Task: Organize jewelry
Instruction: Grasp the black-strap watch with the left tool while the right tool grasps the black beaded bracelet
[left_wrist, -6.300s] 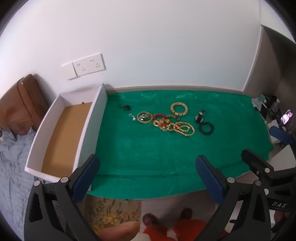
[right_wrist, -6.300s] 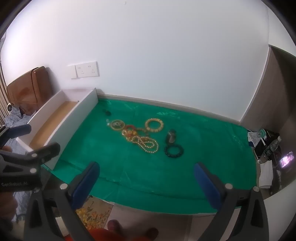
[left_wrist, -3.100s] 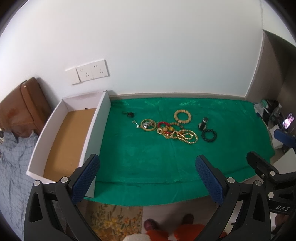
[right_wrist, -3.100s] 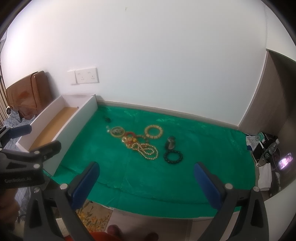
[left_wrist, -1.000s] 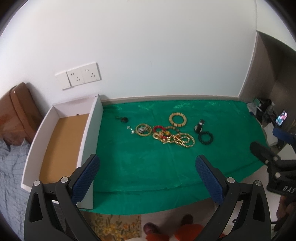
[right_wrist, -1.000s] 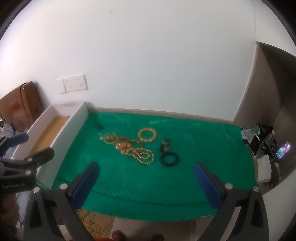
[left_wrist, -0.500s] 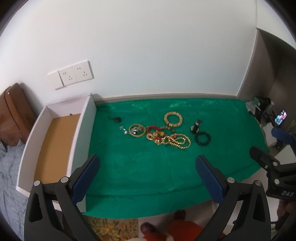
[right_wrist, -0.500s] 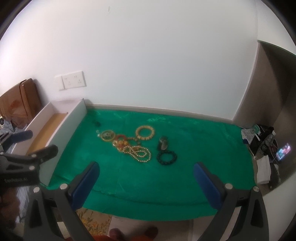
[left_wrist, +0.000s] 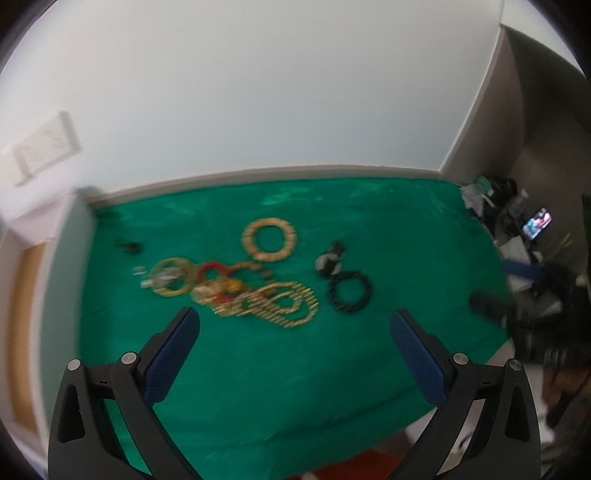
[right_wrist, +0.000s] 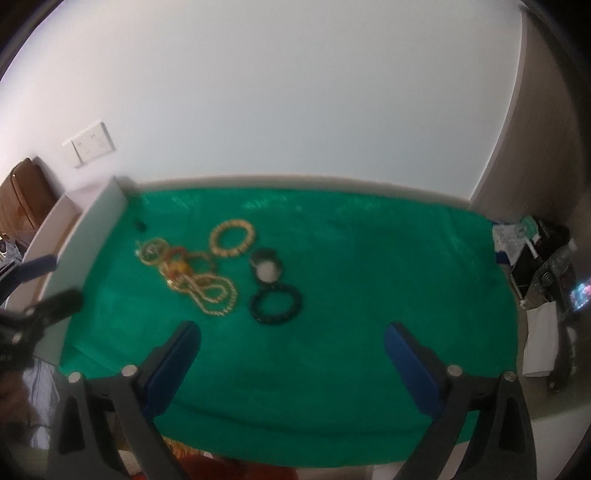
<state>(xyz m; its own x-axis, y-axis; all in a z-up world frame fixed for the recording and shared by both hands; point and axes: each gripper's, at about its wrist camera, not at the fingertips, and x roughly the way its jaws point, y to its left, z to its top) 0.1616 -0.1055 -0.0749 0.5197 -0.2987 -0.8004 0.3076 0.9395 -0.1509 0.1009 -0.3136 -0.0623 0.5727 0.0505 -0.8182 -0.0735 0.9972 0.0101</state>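
Note:
A heap of jewelry lies on a green cloth (left_wrist: 258, 369) (right_wrist: 369, 277): a tan bead bracelet (left_wrist: 269, 239) (right_wrist: 232, 237), a tangle of gold and red necklaces (left_wrist: 258, 295) (right_wrist: 199, 277), a gold ring pendant (left_wrist: 170, 282) (right_wrist: 152, 251), a black bead bracelet (left_wrist: 349, 291) (right_wrist: 275, 301), a small black and white piece (left_wrist: 330, 260) (right_wrist: 266, 269) and a small dark piece (left_wrist: 129, 246) (right_wrist: 139, 224). My left gripper (left_wrist: 291, 343) is open and empty in front of the necklaces. My right gripper (right_wrist: 291, 350) is open and empty in front of the black bracelet. Both views are blurred.
A white open box with a brown floor (left_wrist: 70, 240) (right_wrist: 92, 221) stands at the cloth's left edge. A white wall with a socket plate (right_wrist: 92, 147) is behind. Clutter with a lit phone (left_wrist: 537, 223) sits at the right. The left gripper shows in the right wrist view (right_wrist: 37, 310).
Both grippers have moved forward and nearer to the jewelry, which looks larger now. The left view has swung right, so less of the box shows. Nothing on the cloth has moved.

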